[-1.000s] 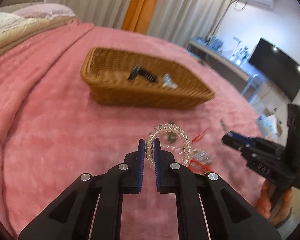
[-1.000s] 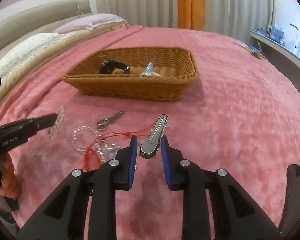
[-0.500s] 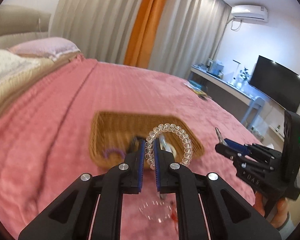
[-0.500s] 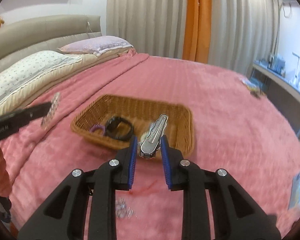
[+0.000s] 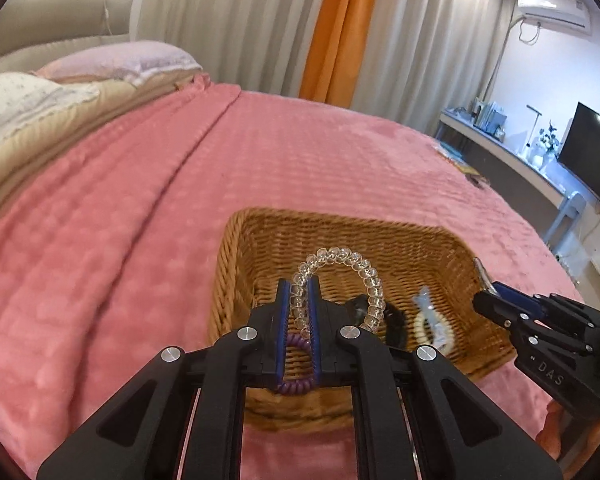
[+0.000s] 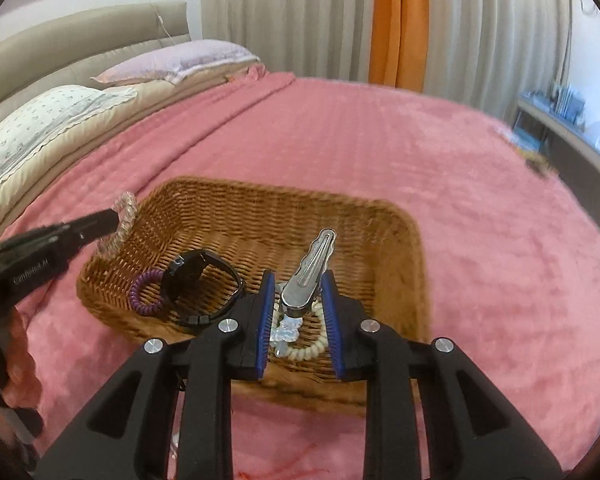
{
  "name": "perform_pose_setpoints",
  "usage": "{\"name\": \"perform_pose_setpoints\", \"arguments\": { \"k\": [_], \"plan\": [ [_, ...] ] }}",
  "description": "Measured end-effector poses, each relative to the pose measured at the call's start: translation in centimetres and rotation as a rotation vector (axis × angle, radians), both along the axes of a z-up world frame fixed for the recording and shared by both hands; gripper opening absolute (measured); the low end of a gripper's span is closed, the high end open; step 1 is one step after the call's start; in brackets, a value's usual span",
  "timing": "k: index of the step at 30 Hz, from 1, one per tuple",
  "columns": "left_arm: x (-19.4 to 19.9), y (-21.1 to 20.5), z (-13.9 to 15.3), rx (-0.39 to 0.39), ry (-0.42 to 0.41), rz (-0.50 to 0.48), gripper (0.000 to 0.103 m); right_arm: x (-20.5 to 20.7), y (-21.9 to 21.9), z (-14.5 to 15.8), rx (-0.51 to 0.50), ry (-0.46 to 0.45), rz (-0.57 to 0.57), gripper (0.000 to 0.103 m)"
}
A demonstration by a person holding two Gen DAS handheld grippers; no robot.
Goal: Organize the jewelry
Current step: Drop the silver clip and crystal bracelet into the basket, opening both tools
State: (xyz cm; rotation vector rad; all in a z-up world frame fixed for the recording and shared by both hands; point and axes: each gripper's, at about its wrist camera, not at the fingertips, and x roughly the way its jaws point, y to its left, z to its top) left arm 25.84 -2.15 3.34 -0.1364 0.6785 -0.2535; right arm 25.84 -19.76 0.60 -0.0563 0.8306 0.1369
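Wicker basket (image 6: 396,240) on pink bed (image 6: 420,140). Inside: purple coil tie (image 6: 142,294), black watch (image 6: 198,280), cream coil tie (image 6: 310,346), small clear trinket (image 6: 286,330). Above basket: left gripper (image 5: 299,306), fingers clamped on clear bead bracelet (image 5: 352,270); right gripper (image 6: 296,300), fingers clamped on silver clip (image 6: 308,270).

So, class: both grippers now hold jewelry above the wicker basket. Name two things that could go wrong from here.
1. The left gripper pinches the clear bead bracelet near the basket's left rim; released there, it might land on the pink blanket.
2. The right gripper grips only the silver hair clip's base, so it could twist or slip.
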Motion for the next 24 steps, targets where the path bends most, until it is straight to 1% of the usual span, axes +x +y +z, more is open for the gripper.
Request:
{"name": "perform_pose_setpoints", "arguments": {
  "k": [3, 7, 9, 11, 12, 13, 14, 15, 16, 19, 22, 24],
  "plan": [
    [0.6, -0.5, -1.0, 0.025, 0.017, -0.011, 0.007, 1.3, -0.4, -1.7, 0.014, 0.043, -0.016, 0.021],
    [1.2, -0.7, -1.6, 0.028, 0.033, -0.024, 0.008, 1.6, -0.7, -2.5, 0.032, 0.062, -0.023, 0.021],
    [1.3, -0.8, -1.7, 0.032, 0.039, -0.031, 0.008, 1.6, -1.2, -2.7, 0.058, 0.071, -0.037, 0.022],
    [1.0, -0.7, -1.7, 0.020, 0.043, -0.035, 0.014, 1.5, -1.9, -2.5, 0.103, 0.078, -0.043, 0.022],
    [0.9, -0.7, -1.6, 0.016, 0.041, -0.038, 0.021, 1.4, -2.2, -2.3, 0.113, 0.077, -0.049, 0.023],
    [0.5, -0.6, -1.3, 0.017, 0.027, -0.038, 0.025, 1.1, -2.5, -2.0, 0.127, 0.072, -0.057, 0.025],
    [0.3, -0.6, -1.1, 0.018, 0.019, -0.040, 0.028, 0.9, -2.7, -1.8, 0.136, 0.068, -0.058, 0.037],
    [-0.1, -0.5, -0.8, 0.013, 0.012, -0.044, 0.038, 0.4, -3.1, -1.3, 0.147, 0.054, -0.065, 0.054],
    [-0.7, -0.4, -0.3, -0.002, 0.001, -0.051, 0.044, 0.0, -3.2, -0.9, 0.149, 0.041, -0.068, 0.057],
    [-2.9, -0.3, 1.0, -0.018, -0.044, -0.082, 0.045, -1.5, -3.1, 0.3, 0.134, 0.023, -0.046, 0.057],
    [-5.4, -0.8, 2.3, -0.004, -0.083, -0.112, 0.045, -3.6, -3.1, 1.6, 0.138, 0.010, -0.029, 0.057],
    [-6.9, -1.0, 2.9, -0.006, -0.100, -0.138, 0.045, -5.5, -2.8, 2.6, 0.141, -0.016, -0.014, 0.057]
  ]
}}
